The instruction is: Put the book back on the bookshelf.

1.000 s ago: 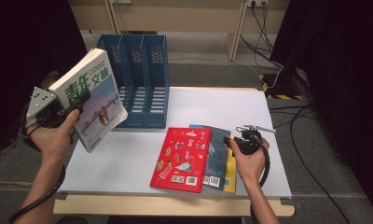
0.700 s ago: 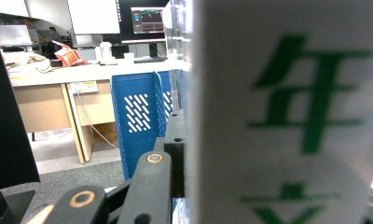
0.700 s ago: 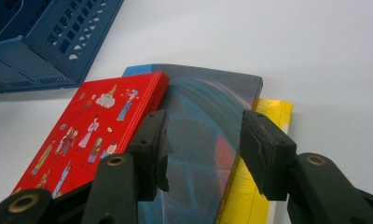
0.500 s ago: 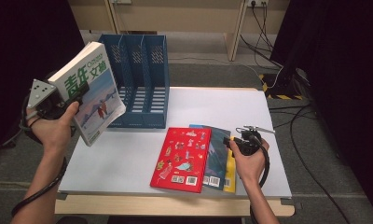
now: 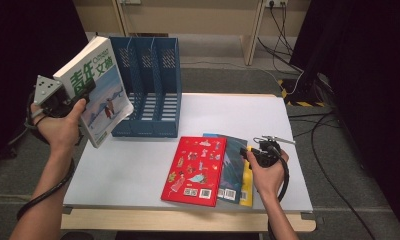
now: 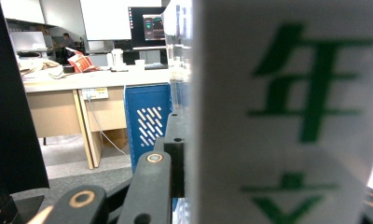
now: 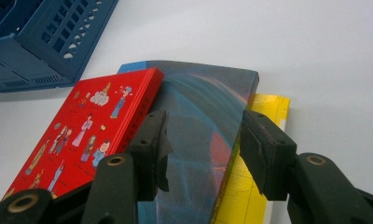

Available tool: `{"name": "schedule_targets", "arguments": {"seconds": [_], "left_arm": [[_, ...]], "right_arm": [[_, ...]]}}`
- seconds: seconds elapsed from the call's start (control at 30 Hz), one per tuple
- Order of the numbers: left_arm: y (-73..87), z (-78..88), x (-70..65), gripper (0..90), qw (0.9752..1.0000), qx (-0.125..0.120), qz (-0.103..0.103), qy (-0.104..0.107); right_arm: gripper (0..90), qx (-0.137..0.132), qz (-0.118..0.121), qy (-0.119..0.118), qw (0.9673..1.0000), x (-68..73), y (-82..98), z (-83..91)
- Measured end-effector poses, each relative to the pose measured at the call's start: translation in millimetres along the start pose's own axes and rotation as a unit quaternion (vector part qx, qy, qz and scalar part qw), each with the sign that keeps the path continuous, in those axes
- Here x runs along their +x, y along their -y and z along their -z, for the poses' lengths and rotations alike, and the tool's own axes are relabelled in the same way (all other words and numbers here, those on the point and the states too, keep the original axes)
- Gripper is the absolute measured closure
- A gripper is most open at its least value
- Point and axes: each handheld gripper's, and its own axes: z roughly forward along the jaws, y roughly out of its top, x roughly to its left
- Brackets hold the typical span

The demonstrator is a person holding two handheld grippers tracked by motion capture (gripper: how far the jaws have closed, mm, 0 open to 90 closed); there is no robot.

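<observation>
Lifted slightly, the left hand-held gripper [image 5: 80, 92] clamps a white green-lettered book [image 5: 95, 90] tilted beside the blue file rack [image 5: 153, 85]; the right hand-held gripper [image 5: 248, 152] rests open over the dark-covered book [image 5: 232, 165].

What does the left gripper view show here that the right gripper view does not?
Left gripper view alone: the white book with green characters clamped in the left tool, and an office desk behind. Right gripper view alone: the right tool open over the dark book, between the red book and yellow book. Both: the blue file rack.
</observation>
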Motion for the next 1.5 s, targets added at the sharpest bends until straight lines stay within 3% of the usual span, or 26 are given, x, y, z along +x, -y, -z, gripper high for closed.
{"name": "schedule_targets", "arguments": {"seconds": [0.63, 1.17, 1.5], "left_arm": [[-7.7, -34.0, 7.2, 73.7, 0.9998, 0.001, -0.001, -0.021], [-2.3, -64.5, 14.4, 73.7, 0.9989, 0.008, 0.0, -0.047], [0.0, -79.9, 19.7, 73.7, 0.9988, 0.007, 0.002, -0.049]], "right_arm": [[52.0, -0.007, 0.0, 0.002, 1.0, -2.8, 4.6, -0.9], [52.0, -0.011, -0.006, 0.005, 0.9999, -7.3, 8.4, 0.5], [52.0, -0.014, -0.006, 0.005, 0.9999, -6.4, 8.9, -0.2]]}}
